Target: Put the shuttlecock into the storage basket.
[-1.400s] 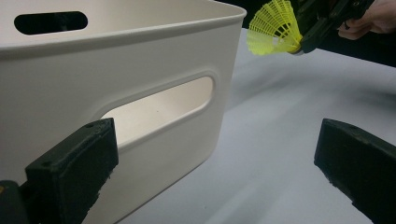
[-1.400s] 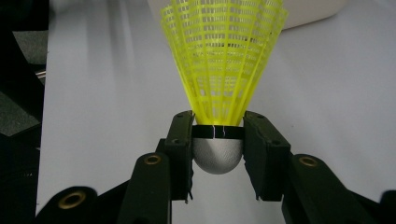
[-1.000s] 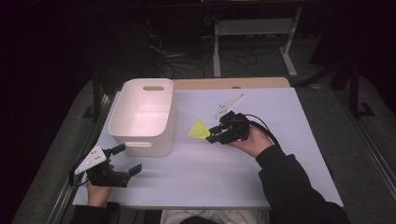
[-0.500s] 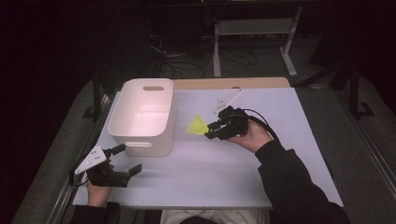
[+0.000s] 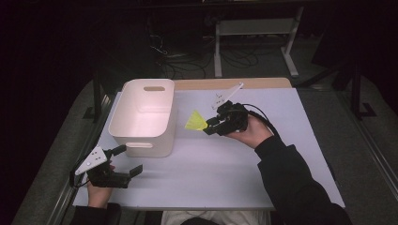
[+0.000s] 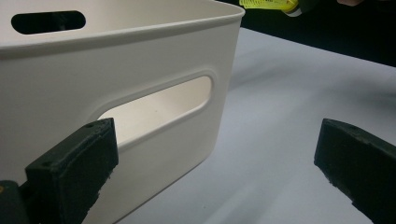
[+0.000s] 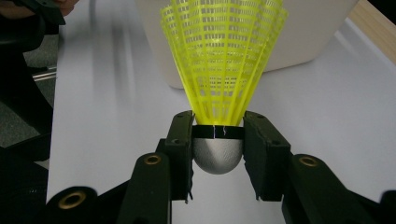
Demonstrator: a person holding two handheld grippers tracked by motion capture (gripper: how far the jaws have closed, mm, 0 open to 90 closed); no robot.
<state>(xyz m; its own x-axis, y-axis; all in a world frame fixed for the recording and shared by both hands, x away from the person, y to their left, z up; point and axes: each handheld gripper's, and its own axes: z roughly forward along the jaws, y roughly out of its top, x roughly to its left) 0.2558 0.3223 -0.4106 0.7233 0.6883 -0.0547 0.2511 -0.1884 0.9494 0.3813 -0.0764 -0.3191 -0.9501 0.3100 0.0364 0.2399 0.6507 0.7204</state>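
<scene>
A yellow plastic shuttlecock [image 5: 195, 122] with a grey-white cork is held above the white table, just right of a white plastic bin [image 5: 141, 140]. My right gripper [image 5: 209, 127] is shut on it. In the right gripper view the jaws clamp the cork of the shuttlecock [image 7: 224, 56] from both sides, and its skirt points toward the bin [image 7: 303, 37]. My left gripper [image 5: 130, 159] rests open at the table's near left corner. Its jaws [image 6: 215, 140] stand wide apart in front of the bin's handle slot [image 6: 154, 105], with nothing between them.
The bin's inside looks bare. The white tabletop [image 5: 211, 178] spreads to the right and front of it. A wooden strip [image 5: 225, 83] runs along the far edge. Beyond it, on the dark floor, are a metal stand [image 5: 253, 28] and cables.
My right hand has carried the shuttlecock a little up and left, closer to the bin's right wall. The left gripper has stayed where it was.
</scene>
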